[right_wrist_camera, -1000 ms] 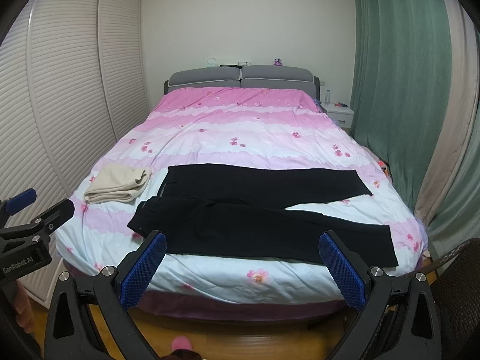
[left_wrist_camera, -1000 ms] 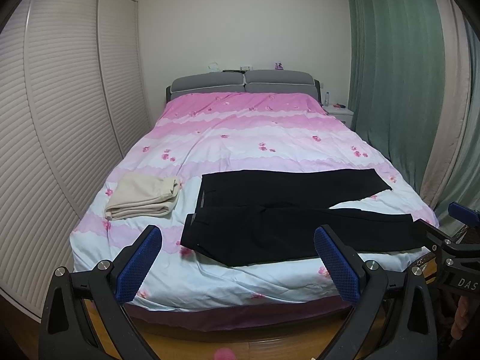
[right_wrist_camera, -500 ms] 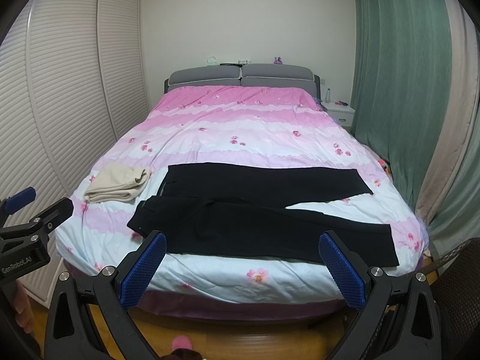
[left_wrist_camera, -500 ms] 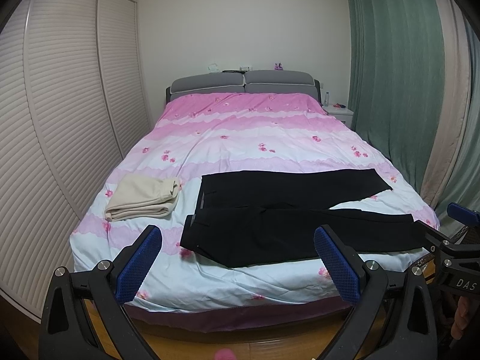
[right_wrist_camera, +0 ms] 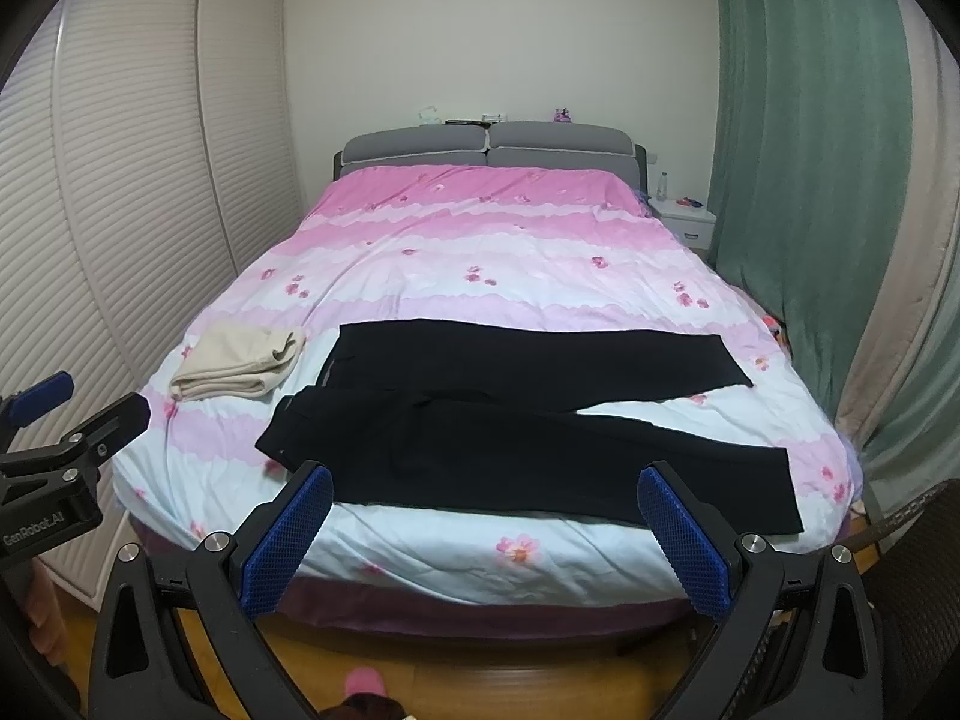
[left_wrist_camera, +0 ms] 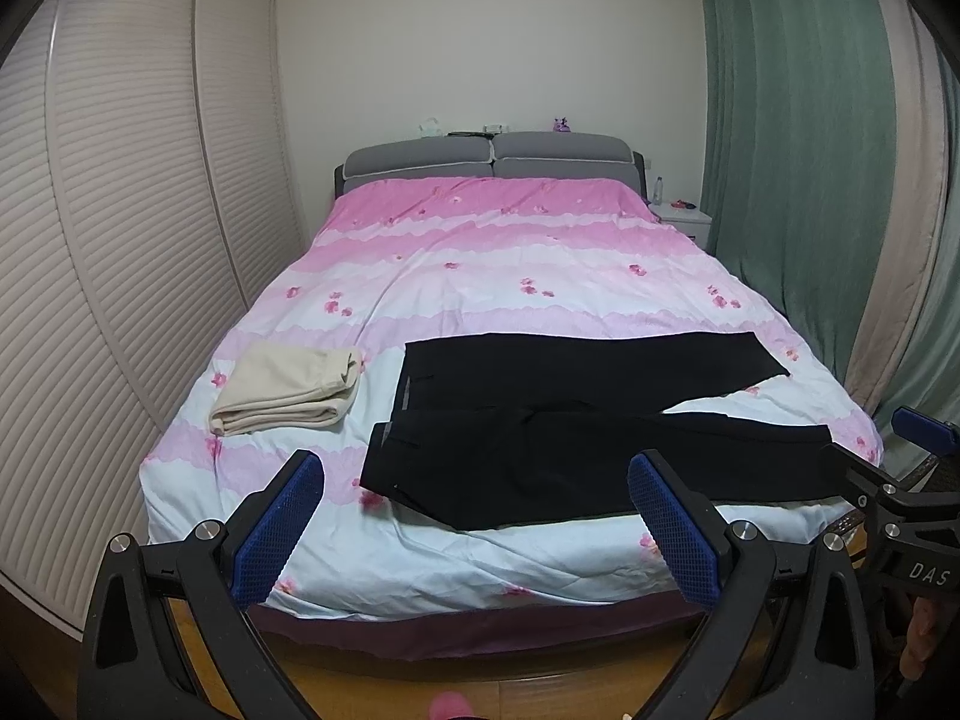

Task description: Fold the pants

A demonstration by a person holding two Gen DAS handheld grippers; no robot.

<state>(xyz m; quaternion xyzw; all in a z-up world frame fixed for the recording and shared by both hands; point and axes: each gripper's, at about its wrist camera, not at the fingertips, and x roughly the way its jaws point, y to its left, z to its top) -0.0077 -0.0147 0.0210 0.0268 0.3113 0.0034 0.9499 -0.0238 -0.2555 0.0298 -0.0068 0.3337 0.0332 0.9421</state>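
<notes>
Bed, black pants, seemingly folded beige cloth

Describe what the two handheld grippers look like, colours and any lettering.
Both the left gripper and right gripper have black angular frames, silver bolts and blue cross-hatched pads. White lettering shows on each body: "GenRobot.AI" on the left, "DAS" on the right.

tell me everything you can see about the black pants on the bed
The black pants are a plain, matte dark fabric, lying flat and unfolded across the foot end of the pink and white floral bedspread. The waistband points toward the folded cream garment, apart from it. The two legs run toward the green curtain side and split in a narrow V. Neither gripper touches them; only the bedspread does.
</notes>
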